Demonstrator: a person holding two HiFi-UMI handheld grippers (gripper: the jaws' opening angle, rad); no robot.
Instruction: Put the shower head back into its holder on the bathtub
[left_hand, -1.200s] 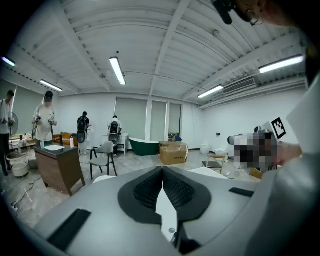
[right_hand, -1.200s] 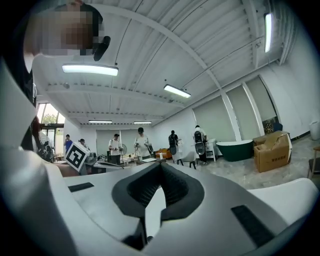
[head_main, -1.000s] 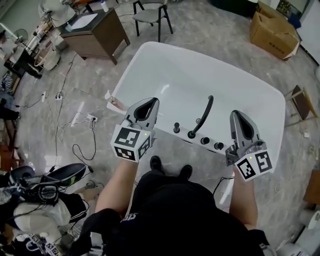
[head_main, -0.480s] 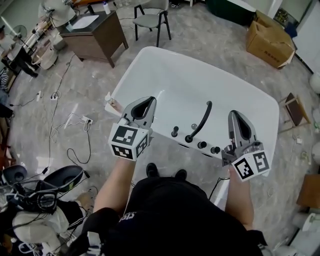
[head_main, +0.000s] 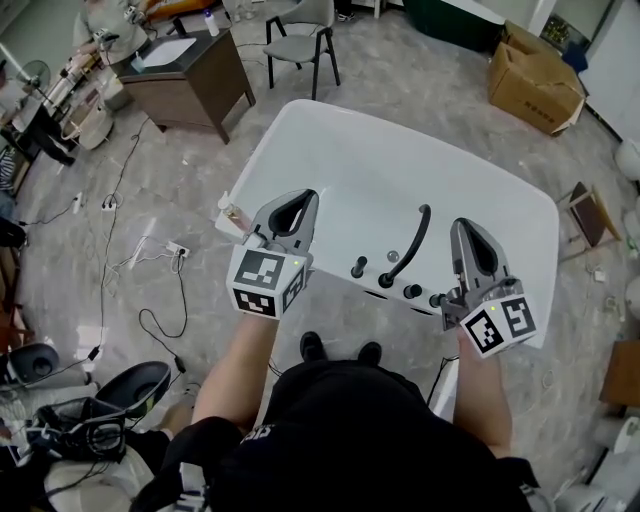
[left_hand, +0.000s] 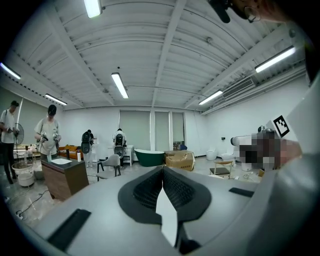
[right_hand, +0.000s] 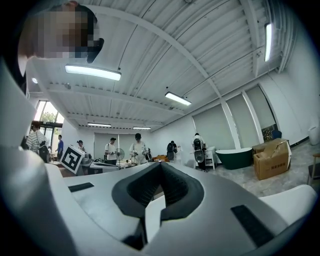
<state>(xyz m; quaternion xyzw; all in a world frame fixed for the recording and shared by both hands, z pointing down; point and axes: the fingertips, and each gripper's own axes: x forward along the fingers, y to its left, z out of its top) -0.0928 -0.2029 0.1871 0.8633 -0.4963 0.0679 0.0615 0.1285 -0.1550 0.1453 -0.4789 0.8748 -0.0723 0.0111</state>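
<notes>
Slim black curved shower head (head_main: 412, 240) noted at near rim of white oval bathtub (head_main: 330, 130) | left gripper (head_main: 300, 203) and right gripper (head_main: 465, 232) seen closed, empty | judged light, stiff, slippery; to be gripped mid-handle.

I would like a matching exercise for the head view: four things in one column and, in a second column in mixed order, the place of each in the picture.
Things:
1. bathtub
2. cardboard box
3. chair
4. wooden cabinet

Places:
a. top left
b. top right
c. centre
d. top edge, near the middle

Pairs: 1-c, 2-b, 3-d, 4-a
</notes>
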